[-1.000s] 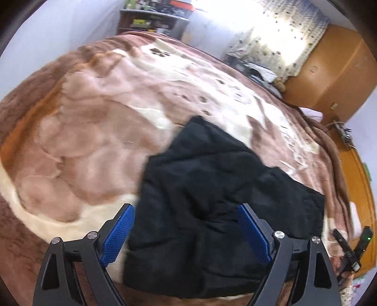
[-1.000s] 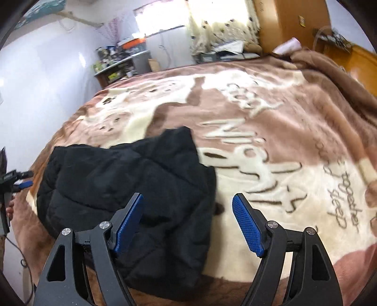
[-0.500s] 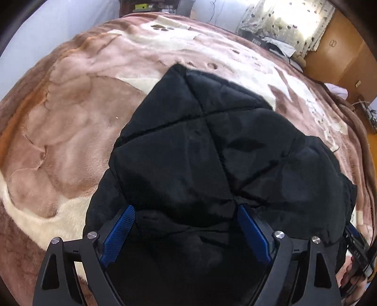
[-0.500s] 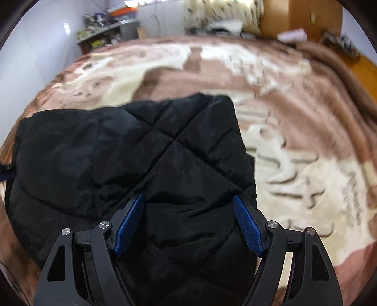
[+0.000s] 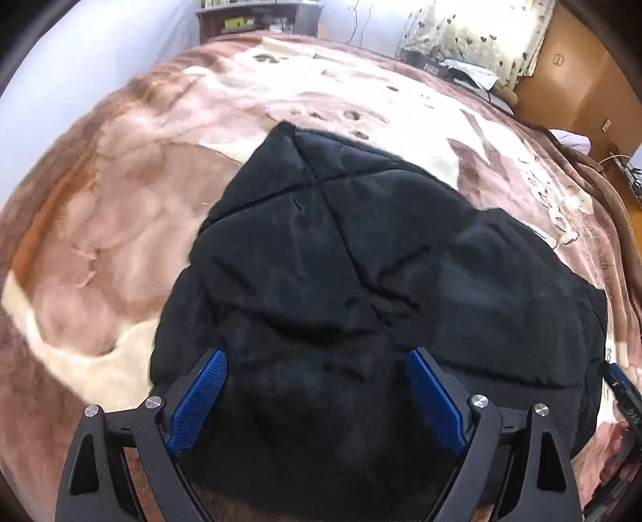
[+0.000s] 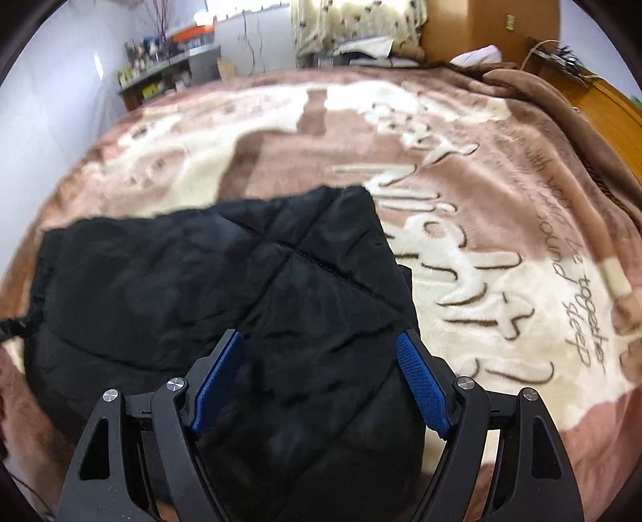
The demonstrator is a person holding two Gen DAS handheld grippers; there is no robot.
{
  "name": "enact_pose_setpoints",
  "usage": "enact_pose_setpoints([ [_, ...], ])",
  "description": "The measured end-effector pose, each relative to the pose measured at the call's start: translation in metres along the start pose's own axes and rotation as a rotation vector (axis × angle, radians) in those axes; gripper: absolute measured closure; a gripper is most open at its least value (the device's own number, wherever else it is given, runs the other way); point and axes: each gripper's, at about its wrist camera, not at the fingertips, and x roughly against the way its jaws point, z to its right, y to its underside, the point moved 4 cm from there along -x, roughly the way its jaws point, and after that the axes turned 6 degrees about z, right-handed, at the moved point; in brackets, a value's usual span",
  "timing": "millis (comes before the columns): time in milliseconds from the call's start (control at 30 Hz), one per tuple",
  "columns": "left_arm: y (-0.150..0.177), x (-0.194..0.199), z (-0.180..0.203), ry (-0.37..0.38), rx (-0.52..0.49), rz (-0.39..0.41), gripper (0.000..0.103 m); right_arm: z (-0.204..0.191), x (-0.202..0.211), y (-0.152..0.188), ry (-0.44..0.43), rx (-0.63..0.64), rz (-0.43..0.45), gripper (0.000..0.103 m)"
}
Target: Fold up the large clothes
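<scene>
Left wrist view: a black quilted jacket [image 5: 361, 261] lies folded on a bed covered by a brown and cream plush blanket [image 5: 100, 241]. The jacket sits towards the near edge of the bed, its far corner pointing to the bed's middle; stitched seams cross its upper panel. The left hand-held gripper [image 5: 315, 385] points steeply down over the near part of the jacket. Its blue-padded fingers [image 5: 198, 401] stand wide apart and are parting a little further; jacket fabric bulges up between them, but the pads do not visibly press on it, and no grip can be made out. At the lower right border a dark part of the other hand-held gripper shows beside the jacket's right edge.

Right wrist view: the right hand-held gripper [image 6: 317, 369] stands over the right end of the same jacket [image 6: 200, 281], close to the bed's near edge. Its fingers [image 6: 421, 381] are widely spread, with a padded fold of the jacket rising between them; the fabric appears to meet the pads only loosely. To the right the blanket [image 6: 501, 241] bears cream lettering. A shelf [image 6: 168, 68] and a curtain [image 6: 353, 20] stand beyond the bed's far edge.
</scene>
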Motion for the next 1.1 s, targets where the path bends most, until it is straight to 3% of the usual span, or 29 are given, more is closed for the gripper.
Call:
enact_pose_setpoints([
  [200,0.034,0.056,0.009,0.033,0.011,0.068,0.012,-0.013,0.061,0.016,-0.037,-0.031,0.084,0.025],
  [400,0.075,0.103,0.020,-0.059,-0.030,0.147,0.012,-0.032,0.104,0.039,0.007,0.023,0.146,0.024],
  [500,0.096,0.123,0.027,-0.060,-0.055,0.199,0.012,-0.038,0.123,0.052,0.011,0.036,0.186,0.024],
  [800,0.141,0.171,0.055,-0.078,-0.156,0.301,0.010,-0.040,0.162,0.091,0.031,0.024,0.247,0.024],
  [1100,0.166,0.201,0.074,-0.036,-0.172,0.352,0.008,-0.050,0.194,0.116,0.067,0.051,0.310,0.024],
])
